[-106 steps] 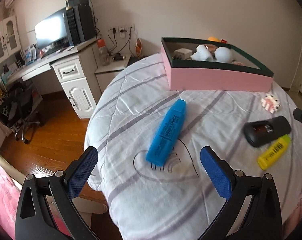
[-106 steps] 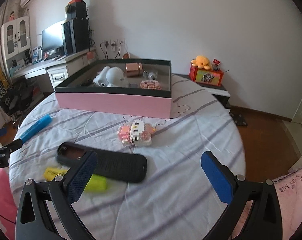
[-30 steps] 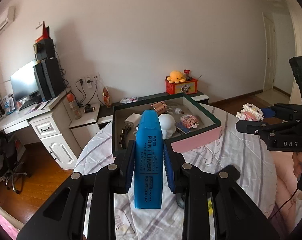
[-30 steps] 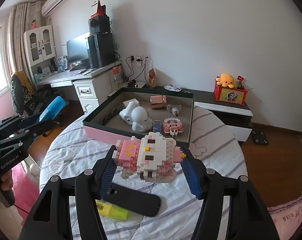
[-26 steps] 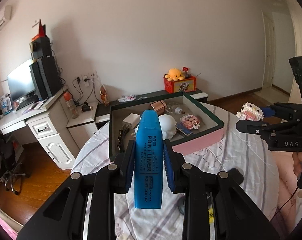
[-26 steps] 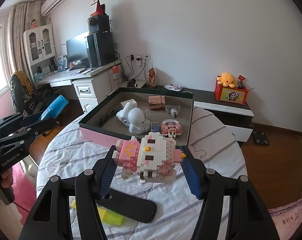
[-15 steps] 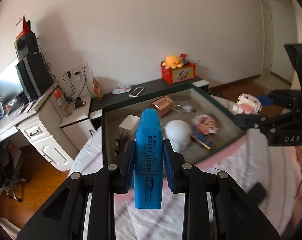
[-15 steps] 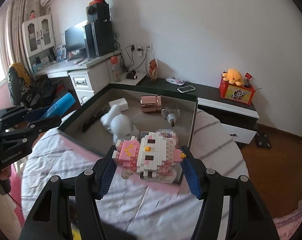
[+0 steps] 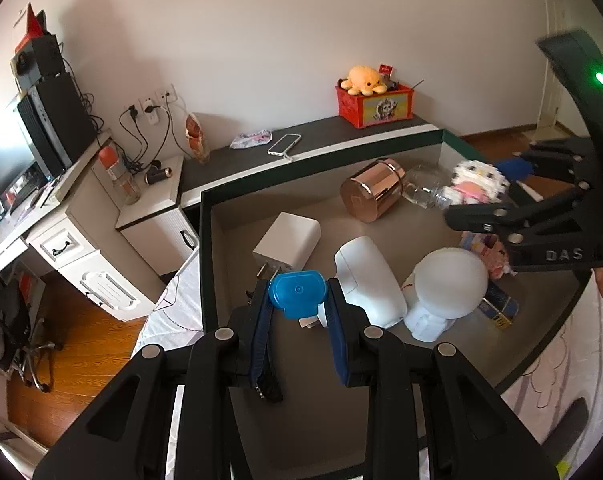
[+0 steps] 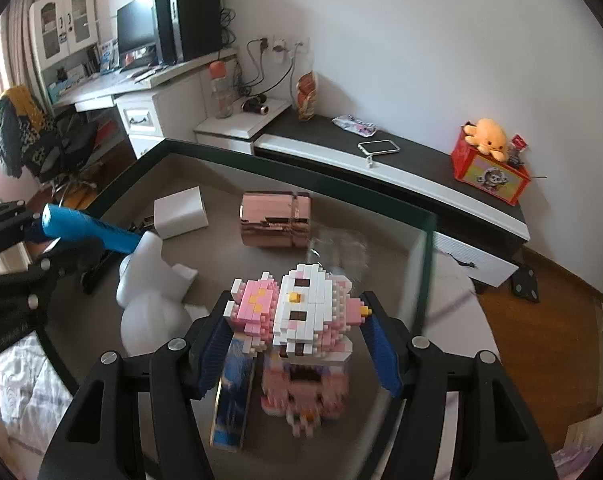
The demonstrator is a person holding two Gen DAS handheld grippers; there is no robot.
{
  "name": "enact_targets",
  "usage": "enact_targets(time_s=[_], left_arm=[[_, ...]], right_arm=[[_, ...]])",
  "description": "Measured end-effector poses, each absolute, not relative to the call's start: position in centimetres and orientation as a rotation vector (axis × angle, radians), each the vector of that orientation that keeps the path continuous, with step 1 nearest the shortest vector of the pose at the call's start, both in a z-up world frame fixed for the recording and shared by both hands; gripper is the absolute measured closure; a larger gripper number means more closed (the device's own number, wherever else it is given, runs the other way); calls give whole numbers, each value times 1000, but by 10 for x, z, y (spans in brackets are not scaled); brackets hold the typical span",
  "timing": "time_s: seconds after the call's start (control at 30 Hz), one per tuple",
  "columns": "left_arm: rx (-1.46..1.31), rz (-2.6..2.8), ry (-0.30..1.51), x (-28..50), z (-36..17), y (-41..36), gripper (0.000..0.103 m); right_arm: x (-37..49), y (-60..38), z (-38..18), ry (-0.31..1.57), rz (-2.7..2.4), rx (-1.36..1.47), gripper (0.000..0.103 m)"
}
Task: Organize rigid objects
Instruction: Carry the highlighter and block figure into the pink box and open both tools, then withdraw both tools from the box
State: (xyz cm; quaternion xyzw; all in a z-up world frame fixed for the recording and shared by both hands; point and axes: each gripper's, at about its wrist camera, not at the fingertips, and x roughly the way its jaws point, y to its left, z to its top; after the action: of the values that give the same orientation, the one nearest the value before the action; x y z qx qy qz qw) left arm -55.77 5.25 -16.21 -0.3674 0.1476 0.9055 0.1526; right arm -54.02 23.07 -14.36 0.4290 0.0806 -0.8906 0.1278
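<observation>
**Holding two things over the box**

Holding a blue marker (image 9: 298, 294) tight, my left claw (image 9: 299, 312) points down into the box (image 9: 205, 248). I see the marker end-on, its flat blue end facing me, with my two blue pads pressed on its sides. Just past it lie a white plug block (image 9: 287, 240) and a white round-headed figure (image 9: 447, 280). A shiny pink-gold can (image 9: 371, 192) lies on its side farther back.

My right claw (image 10: 301, 344) squeezes a pink and white block toy (image 10: 297, 308) between its pads. It hangs over the box too, near the right wall. Under it sit another small pink block toy (image 10: 301, 396), blurry, and a thin blue pack (image 10: 233, 396). The white figure is to the left.

The box has a dark green rim and a grey floor. It sits on a striped sheet (image 9: 181, 312). Behind the box, a phone (image 10: 378, 146) lies on a low dark shelf (image 10: 421, 160), and an orange plush (image 10: 487, 132) sits on a red crate.
</observation>
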Motion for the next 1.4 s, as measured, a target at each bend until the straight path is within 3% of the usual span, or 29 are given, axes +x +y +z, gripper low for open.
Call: enact_targets(time_s=[0.77,0.83,0.87,0.9,0.93,0.97,1.0,1.17,1.37,1.4], left_arm=[[-1025,2524,509,-521,-174,61,73],[-1021,2521,502,-518,-173,59,68],[-1024,2523,498,-517,-173,58,59],[-1025,2524,494,-515,-171,58,48],[-1013,2530,490,-512,-169,56,44],[-1002,2535,486,-510,-167,56,37],[-998,2538,476,-507,-164,54,29],[-985,2570,437,-490,-150,45,6],[-919,2640,384,-457,-129,33,0],[-910,2651,376,-450,-126,31,0]], right_arm=[[-567,196,-155,291,-2439,1396,40],[-564,196,-153,283,-2440,1381,40],[-562,196,-152,273,-2439,1377,39],[-561,196,-149,264,-2447,1368,35],[-558,197,-146,264,-2465,1350,30],[-555,197,-142,274,-2488,1331,18],[-551,198,-137,280,-2510,1307,18],[-527,203,-113,226,-2556,1214,18],[-482,215,-80,162,-2643,1075,15],[-471,217,-74,156,-2657,1050,2]])
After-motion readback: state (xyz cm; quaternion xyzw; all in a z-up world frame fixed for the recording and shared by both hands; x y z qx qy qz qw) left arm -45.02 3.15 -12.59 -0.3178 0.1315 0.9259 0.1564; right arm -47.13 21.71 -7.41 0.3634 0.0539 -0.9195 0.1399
